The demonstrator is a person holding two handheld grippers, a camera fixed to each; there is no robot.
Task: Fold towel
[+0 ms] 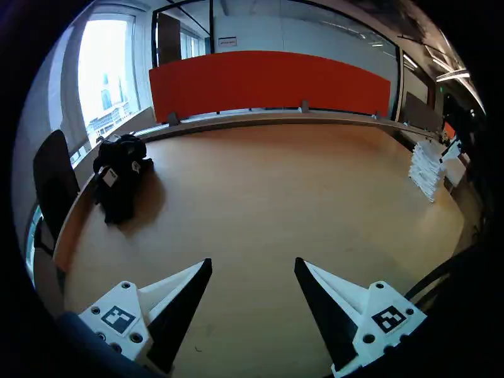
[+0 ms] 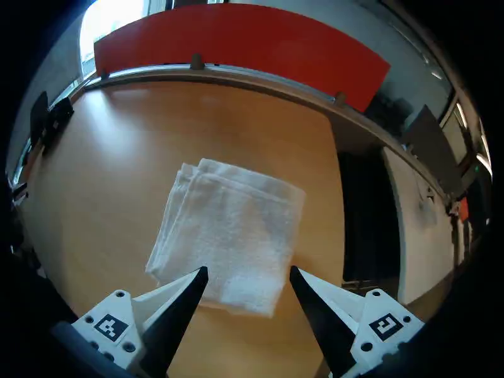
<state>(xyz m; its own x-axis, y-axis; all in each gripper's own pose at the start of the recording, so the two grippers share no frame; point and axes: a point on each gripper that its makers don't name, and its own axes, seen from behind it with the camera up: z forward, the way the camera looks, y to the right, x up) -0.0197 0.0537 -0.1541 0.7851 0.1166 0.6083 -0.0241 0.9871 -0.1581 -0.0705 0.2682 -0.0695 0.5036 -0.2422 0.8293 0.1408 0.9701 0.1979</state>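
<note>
Edges: surface [image 1: 271, 189] ends at a raised far rim under the red panel [image 1: 271, 82]; in the right gripper view its right edge drops to a dark gap, with a paler top beyond.
Open room: broad bare wood lies ahead of the left hand-held gripper [image 1: 252, 261]; a black bag [image 1: 120, 176] sits at the far left edge and a white stack [image 1: 427, 170] at the far right, well apart.
Surface: light wood, smooth and flat.
Room: bright window [image 1: 104, 75] at left, with a dark chair [image 1: 53, 176] below it beside the left edge.
Towel: white towel [image 2: 230, 233], folded to a rough square, lies flat on the surface; layered edges show along its left side, and its right side is near the right edge, not over it.
Left hand-held gripper: wide, 2 fingers apart over bare wood.
Right hand-held gripper: right hand-held gripper [image 2: 247, 269] is wide; the near part of the towel lies between its 2 fingers. I cannot tell whether the tips touch the cloth.
</note>
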